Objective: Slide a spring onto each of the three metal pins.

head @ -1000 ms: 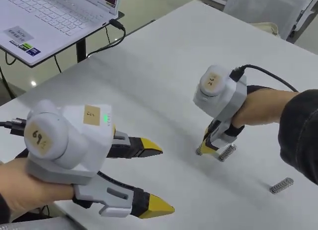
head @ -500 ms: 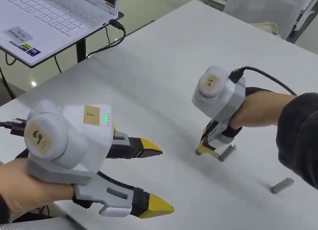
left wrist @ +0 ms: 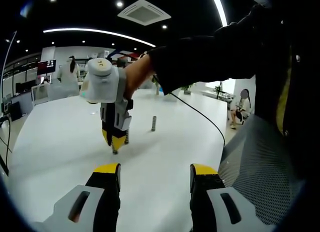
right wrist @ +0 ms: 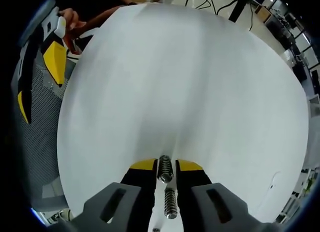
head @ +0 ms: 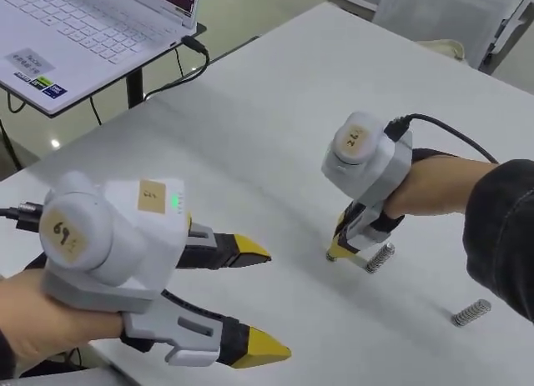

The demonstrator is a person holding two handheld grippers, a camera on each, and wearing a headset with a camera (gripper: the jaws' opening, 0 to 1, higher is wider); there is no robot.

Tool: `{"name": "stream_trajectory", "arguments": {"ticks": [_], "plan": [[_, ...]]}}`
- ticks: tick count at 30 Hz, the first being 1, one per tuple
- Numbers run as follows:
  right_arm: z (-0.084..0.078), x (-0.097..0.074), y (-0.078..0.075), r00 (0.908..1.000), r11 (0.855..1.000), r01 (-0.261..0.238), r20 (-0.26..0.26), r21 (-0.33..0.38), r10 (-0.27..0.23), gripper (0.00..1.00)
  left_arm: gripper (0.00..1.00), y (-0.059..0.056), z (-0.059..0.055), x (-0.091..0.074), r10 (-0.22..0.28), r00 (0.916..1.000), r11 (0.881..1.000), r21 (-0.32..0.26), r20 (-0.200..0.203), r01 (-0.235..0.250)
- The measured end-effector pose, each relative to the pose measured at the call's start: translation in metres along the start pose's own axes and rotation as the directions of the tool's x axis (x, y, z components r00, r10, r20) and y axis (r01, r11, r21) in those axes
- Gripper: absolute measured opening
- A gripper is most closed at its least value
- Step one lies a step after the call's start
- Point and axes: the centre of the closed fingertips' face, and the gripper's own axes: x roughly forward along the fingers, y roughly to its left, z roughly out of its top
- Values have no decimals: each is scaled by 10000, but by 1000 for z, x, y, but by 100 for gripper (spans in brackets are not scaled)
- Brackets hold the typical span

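Spring [right wrist: 165, 168] sits btwn the yellow tips of the right gripper [right wrist: 166, 165], seen end-on in the right gripper view. The jaws are narrow and pinch it from both sides. In the head view that gripper [head: 345, 254] points steeply down w/ its tips at the white table [head: 292, 94], roughly mid-table. Can't tell if the spring's end touches the top. The right hand [head: 430, 182] wraps the gripper body from the right, w/ a dark sleeve behind it. A black cable [head: 450, 123] leaves the top of the unit.

Second spring [head: 381, 257] lies flat on the table just beside the right gripper's tips, on the hand side. It's close to or touching the jaw, can't tell which. In the right gripper view it [right wrist: 170, 202] shows low btwn the two jaw bodies. Third spring [head: 472, 313] also lies flat, well apart from the other two, toward the right edge of the head view.

Left gripper [head: 260, 298] is at lower left in the head view, jaws wide and empty, tips aimed toward the right gripper. The left hand [head: 42, 319] grips it from below. The left gripper view looks across the table at the right gripper [left wrist: 115, 142], w/ the second spring [left wrist: 126, 137] next to its tips and the third spring [left wrist: 154, 123] further back.

A laptop [head: 75, 27] stands open beyond the table's far left edge.
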Motion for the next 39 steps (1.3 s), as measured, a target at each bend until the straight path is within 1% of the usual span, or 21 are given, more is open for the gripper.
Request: {"name": "stream_trajectory", "arguments": {"ticks": [4,12,14,16,18,19,20,21,24,26,27,28,29,32,38,39], "plan": [[1,-5,-1,9998,9999,68,201,117,-71,15,51,1,-1,0,8,10000,10000,8,-41,-8],[5,-22,-2,9958,9988,345,833,343,-373,19,52,3,-3,1,40,9998,10000,-35,-191,-40],[6,-29,-2,9932,9981,449,1059,418,-491,22,52,4,-4,1,53,9997,10000,-28,-256,-54],[11,-36,0,9872,9967,465,1494,665,-560,23,52,4,-4,1,60,9995,10000,-6,-302,-60],[9,-44,0,9842,9954,622,1614,727,-733,23,52,4,-3,2,46,9995,10000,11,-326,-46],[8,-45,0,9838,9952,657,1618,724,-767,24,52,5,-3,2,46,9994,10000,15,-331,-45],[6,-51,0,9810,9937,851,1683,734,-965,25,52,5,-3,3,35,9993,10000,52,-375,-33],[6,-54,0,9787,9927,902,1774,796,-1032,26,52,5,-2,3,29,9993,10000,65,-378,-27],[6,-65,1,9685,9885,1112,2117,1025,-1309,27,52,6,1,3,30,9992,9999,110,-394,-26],[7,-74,2,9585,9856,1235,2434,1158,-1487,27,52,6,3,3,30,9993,9999,108,-380,-25],[10,-79,3,9476,9823,1264,2762,1379,-1607,27,52,7,5,3,26,9993,10000,85,-362,-23],[10,-83,3,9425,9807,1284,2896,1475,-1670,28,52,7,5,3,29,9994,10000,76,-352,-26],[10,-88,3,9352,9775,1373,3044,1600,-1812,28,52,7,6,3,30,9994,10000,62,-336,-28],[9,-98,4,9207,9723,1472,3341,1817,-2019,30,52,7,10,4,41,9995,10000,85,-316,-38],[5,-118,8,8811,9571,1569,4032,2438,-2471,32,52,9,21,6,115,9998,9999,112,-176,-113],[3,-120,6,8741,9543,1572,4139,2542,-2542,33,52,9,23,6,137,9998,9998,119,-134,-136]]}}
